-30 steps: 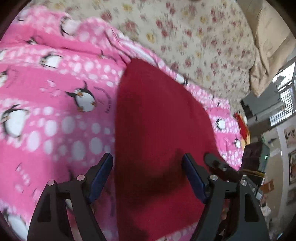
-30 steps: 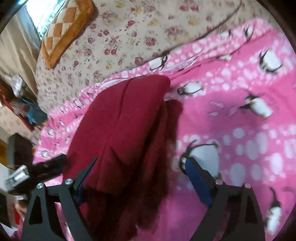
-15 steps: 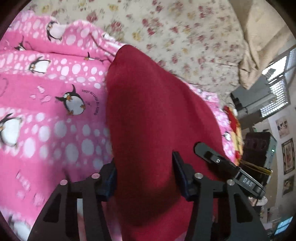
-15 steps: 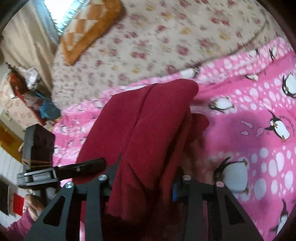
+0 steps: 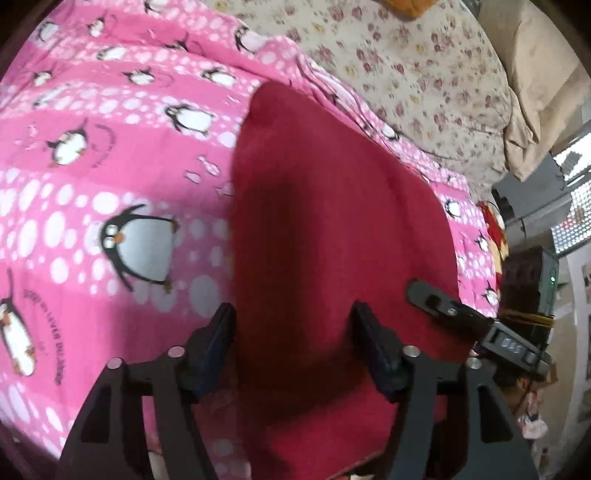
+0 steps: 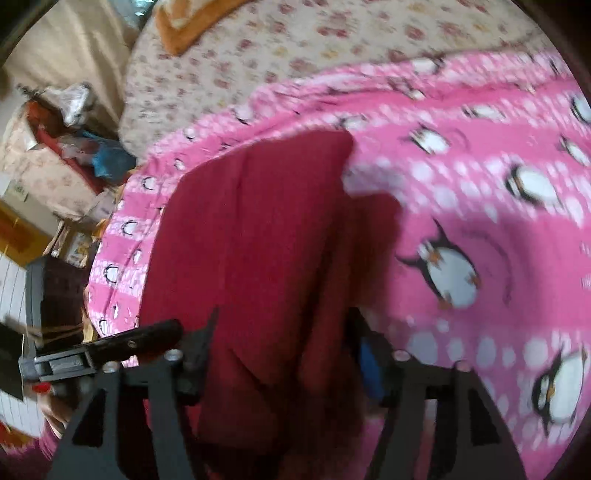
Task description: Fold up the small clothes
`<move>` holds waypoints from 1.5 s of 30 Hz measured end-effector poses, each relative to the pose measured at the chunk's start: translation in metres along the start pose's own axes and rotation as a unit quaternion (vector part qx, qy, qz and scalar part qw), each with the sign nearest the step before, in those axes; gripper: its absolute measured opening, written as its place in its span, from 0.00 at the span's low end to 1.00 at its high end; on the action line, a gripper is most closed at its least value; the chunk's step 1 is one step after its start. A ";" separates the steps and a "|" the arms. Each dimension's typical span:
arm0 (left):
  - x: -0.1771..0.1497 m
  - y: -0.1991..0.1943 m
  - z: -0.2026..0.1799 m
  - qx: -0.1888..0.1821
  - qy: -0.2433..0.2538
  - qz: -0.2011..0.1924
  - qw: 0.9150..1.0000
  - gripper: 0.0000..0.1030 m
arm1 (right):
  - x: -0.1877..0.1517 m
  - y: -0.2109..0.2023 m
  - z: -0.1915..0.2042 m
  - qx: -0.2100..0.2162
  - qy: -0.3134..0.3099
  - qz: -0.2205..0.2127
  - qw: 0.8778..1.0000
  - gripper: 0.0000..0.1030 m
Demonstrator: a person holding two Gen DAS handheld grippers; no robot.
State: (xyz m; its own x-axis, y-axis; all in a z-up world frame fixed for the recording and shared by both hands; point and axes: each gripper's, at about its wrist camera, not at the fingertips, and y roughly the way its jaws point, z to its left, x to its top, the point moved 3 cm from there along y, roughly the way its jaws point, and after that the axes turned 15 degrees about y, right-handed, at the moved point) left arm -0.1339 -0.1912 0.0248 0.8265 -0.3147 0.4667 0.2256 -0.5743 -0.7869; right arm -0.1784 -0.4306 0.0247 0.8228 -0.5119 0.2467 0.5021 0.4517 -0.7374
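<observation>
A dark red garment (image 5: pixel 332 221) lies folded lengthwise on a pink penguin blanket (image 5: pixel 110 166). My left gripper (image 5: pixel 291 332) straddles its near end; the jaws are opening, the cloth lies between them and the pads no longer squeeze it. In the right wrist view the same red garment (image 6: pixel 251 229) is bunched in thick folds between the fingers of my right gripper (image 6: pixel 282 343), whose jaws are also opening, off the cloth. Each view shows the other gripper's finger at the garment's edge: the right gripper (image 5: pixel 443 310) and the left gripper (image 6: pixel 129 341).
The pink blanket (image 6: pixel 480 221) covers a bed with a floral sheet (image 5: pixel 424 74). An orange checked cushion (image 6: pixel 184 26) lies at the far end. Boxes and clutter (image 6: pixel 55 147) stand beside the bed, and a dark box (image 5: pixel 528 280) stands off its corner.
Both grippers went from open to pinched on the red garment, moved with it across the blanket, and now their jaws have spread apart again.
</observation>
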 end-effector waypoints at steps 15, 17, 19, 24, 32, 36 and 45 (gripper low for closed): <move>0.001 -0.039 -0.012 0.154 0.039 -0.061 0.986 0.45 | -0.050 -0.081 0.084 0.003 -0.168 -0.083 0.982 0.63; -0.001 -0.040 -0.014 0.167 0.045 -0.061 0.983 0.45 | -0.063 -0.065 0.088 -0.038 -0.209 -0.069 0.975 0.63; -0.004 -0.042 -0.015 0.176 0.049 -0.061 0.981 0.45 | -0.068 -0.045 0.082 -0.087 -0.223 -0.060 0.969 0.60; -0.007 -0.049 -0.021 0.195 0.059 -0.072 0.976 0.45 | -0.072 -0.022 0.054 -0.127 -0.200 -0.050 0.970 0.58; -0.007 -0.069 -0.040 0.221 0.088 -0.103 0.966 0.45 | -0.072 -0.058 0.060 -0.085 -0.164 -0.069 0.980 0.58; -0.007 -0.078 -0.053 0.245 0.107 -0.116 0.957 0.45 | -0.068 -0.077 0.064 -0.082 -0.140 -0.104 0.981 0.66; -0.014 -0.092 -0.070 0.270 0.117 -0.142 0.945 0.45 | -0.063 -0.100 0.063 -0.108 -0.109 -0.170 0.973 0.80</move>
State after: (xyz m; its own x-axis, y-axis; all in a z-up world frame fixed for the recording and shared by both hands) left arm -0.2018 -0.1869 0.1190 0.5717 -0.4003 0.7162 0.7033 -0.2105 -0.6790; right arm -0.2632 -0.3974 0.1227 0.6675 -0.4267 0.6102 0.7071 0.1064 -0.6991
